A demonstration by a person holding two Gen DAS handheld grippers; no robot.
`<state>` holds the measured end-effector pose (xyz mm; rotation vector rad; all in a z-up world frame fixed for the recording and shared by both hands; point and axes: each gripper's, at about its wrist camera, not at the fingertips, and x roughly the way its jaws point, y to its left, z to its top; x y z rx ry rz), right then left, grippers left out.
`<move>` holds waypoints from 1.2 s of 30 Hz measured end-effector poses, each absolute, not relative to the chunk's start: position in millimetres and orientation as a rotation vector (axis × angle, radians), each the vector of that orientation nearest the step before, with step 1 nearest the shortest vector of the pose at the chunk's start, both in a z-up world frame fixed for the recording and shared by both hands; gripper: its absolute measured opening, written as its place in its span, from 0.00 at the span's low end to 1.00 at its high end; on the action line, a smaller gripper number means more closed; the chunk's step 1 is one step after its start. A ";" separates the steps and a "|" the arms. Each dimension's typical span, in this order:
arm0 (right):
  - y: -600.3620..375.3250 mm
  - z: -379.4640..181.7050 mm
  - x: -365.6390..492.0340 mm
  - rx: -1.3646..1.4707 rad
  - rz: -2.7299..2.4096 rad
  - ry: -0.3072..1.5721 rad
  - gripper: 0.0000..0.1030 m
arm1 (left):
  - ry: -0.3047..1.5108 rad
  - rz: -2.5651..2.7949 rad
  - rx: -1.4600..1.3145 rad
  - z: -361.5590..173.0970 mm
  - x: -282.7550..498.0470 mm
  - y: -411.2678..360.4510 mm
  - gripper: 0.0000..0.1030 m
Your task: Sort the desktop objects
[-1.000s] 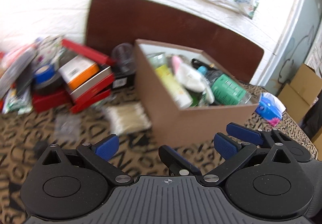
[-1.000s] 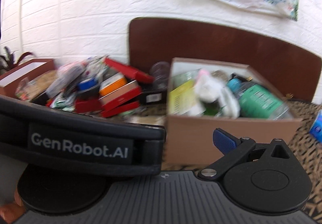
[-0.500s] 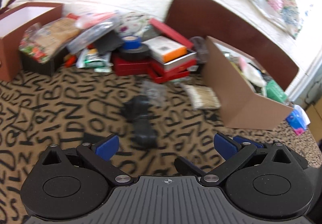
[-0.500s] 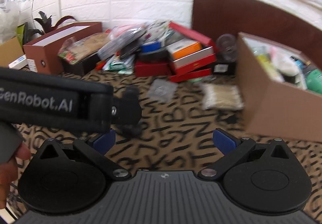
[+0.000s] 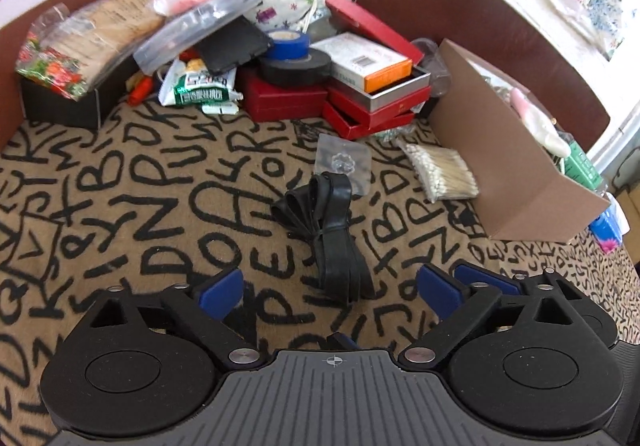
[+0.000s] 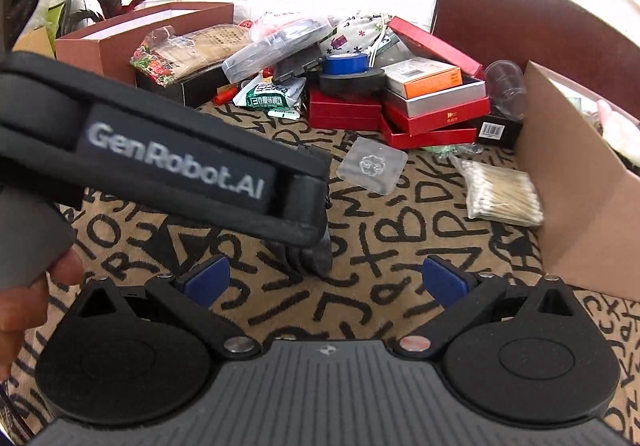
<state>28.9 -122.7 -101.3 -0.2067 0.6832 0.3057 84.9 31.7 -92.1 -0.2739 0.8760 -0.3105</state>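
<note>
Both views had swung left from the cardboard box [image 5: 500,165] to a bundled black strap [image 5: 332,242] on the letter-print counter [image 5: 120,205]. Left hand-held gripper [image 5: 330,292] marked "GenRobot.AI" and right hand-held gripper [image 6: 326,278] both gaped wide, empty.

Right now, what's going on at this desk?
Both grippers are open and empty, hovering over the letter-print cloth. The left gripper points at a tied black band bundle lying loose; the right gripper sits beside it. A cotton swab pack and clear packet also lie unsorted near the cardboard box.
</note>
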 end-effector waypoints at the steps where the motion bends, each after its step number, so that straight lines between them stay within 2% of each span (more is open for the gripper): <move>1: -122.5 -102.5 31.3 -0.204 0.305 0.685 0.93 | 0.894 -0.318 -0.283 -94.9 89.5 32.4 0.88; 5: -122.4 -108.4 41.4 -0.185 0.301 0.704 0.83 | 0.940 -0.349 -0.302 -103.1 103.7 32.0 0.80; 7: -124.4 -112.4 47.6 -0.163 0.306 0.721 0.73 | 0.947 -0.357 -0.299 -105.1 107.9 30.9 0.73; 9: -125.5 -115.2 52.4 -0.144 0.314 0.733 0.71 | 0.961 -0.373 -0.307 -106.5 112.4 29.6 0.70; 17: -119.5 -120.1 59.8 -0.141 0.384 0.721 0.65 | 0.970 -0.369 -0.310 -111.8 124.9 23.6 0.69; 18: -118.8 -120.3 61.7 -0.138 0.390 0.722 0.62 | 0.975 -0.371 -0.312 -113.2 126.4 24.0 0.66; 20: -117.3 -121.4 65.5 -0.136 0.401 0.728 0.58 | 0.978 -0.372 -0.306 -113.6 128.5 24.9 0.50; 21: -116.0 -122.2 67.5 -0.135 0.409 0.735 0.53 | 0.987 -0.388 -0.312 -114.3 129.7 25.6 0.40; 23: -115.1 -123.1 69.6 -0.123 0.419 0.741 0.52 | 0.989 -0.399 -0.324 -115.8 130.9 27.7 0.39; 24: -114.7 -123.5 70.0 -0.122 0.420 0.740 0.52 | 0.986 -0.399 -0.328 -116.6 131.1 28.2 0.47; 26: -115.1 -123.5 69.9 -0.120 0.421 0.738 0.52 | 0.981 -0.396 -0.347 -119.0 131.4 29.0 0.52; 27: -115.5 -123.9 68.9 -0.116 0.421 0.740 0.53 | 0.981 -0.396 -0.346 -119.5 131.5 28.4 0.52; 30: -113.5 -125.4 69.4 -0.123 0.420 0.746 0.53 | 0.983 -0.396 -0.319 -117.7 131.8 24.4 0.41; 36: -114.0 -123.6 67.8 -0.111 0.410 0.768 0.50 | 0.988 -0.394 -0.306 -115.1 128.2 21.4 0.40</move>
